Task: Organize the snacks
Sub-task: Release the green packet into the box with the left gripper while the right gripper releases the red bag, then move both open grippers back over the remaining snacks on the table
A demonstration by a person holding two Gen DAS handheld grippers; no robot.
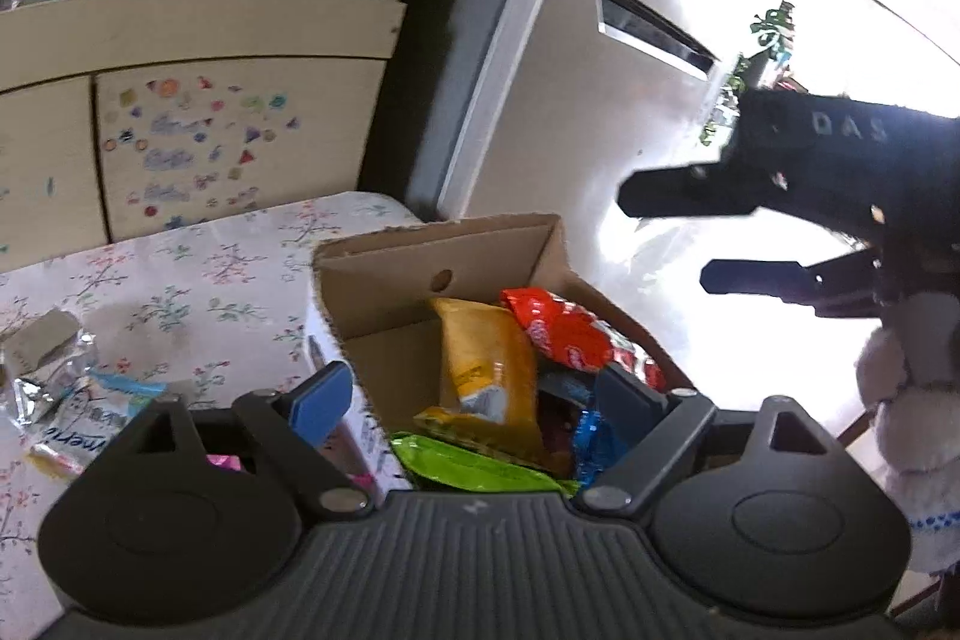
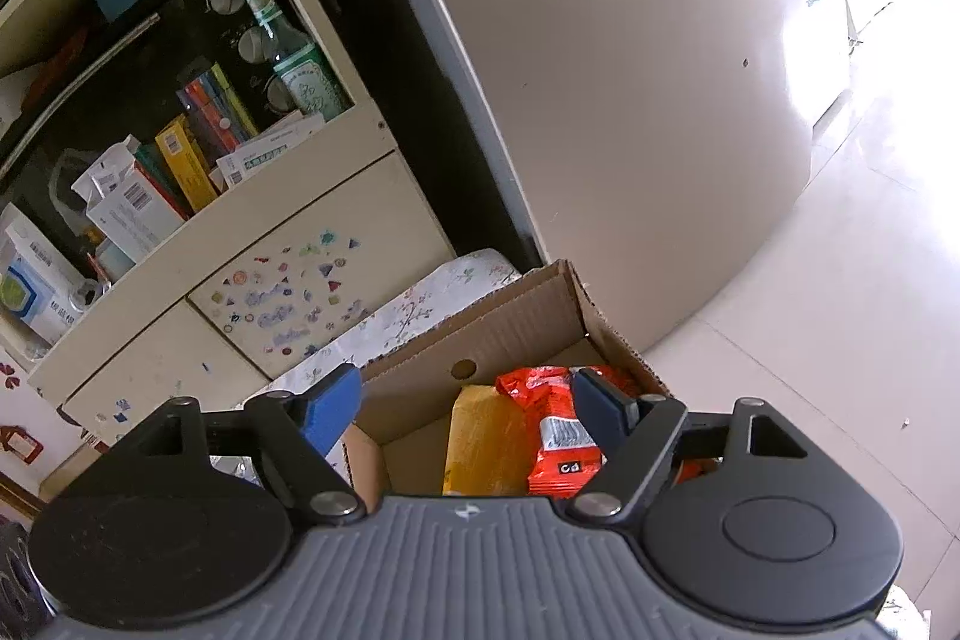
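Both grippers hang w/ jaws spread wide, nothing in them: left gripper (image 1: pixel 474 394) and right gripper (image 2: pixel 468 406) sit over the cardboard box (image 1: pixel 384 244) on the floral table (image 1: pixel 198 280). Box holds a yellow bag (image 1: pixel 486 358), red pack (image 1: pixel 558 328) & green pack (image 1: pixel 474 466); more wrappers (image 1: pixel 66 400) lie on the table beside it.

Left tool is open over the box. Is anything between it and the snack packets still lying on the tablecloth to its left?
Yes. The cardboard box's near-left wall stands between the left tool, which is open over the box, and the loose packets on the floral tablecloth. Above that wall, nothing visible blocks the way.
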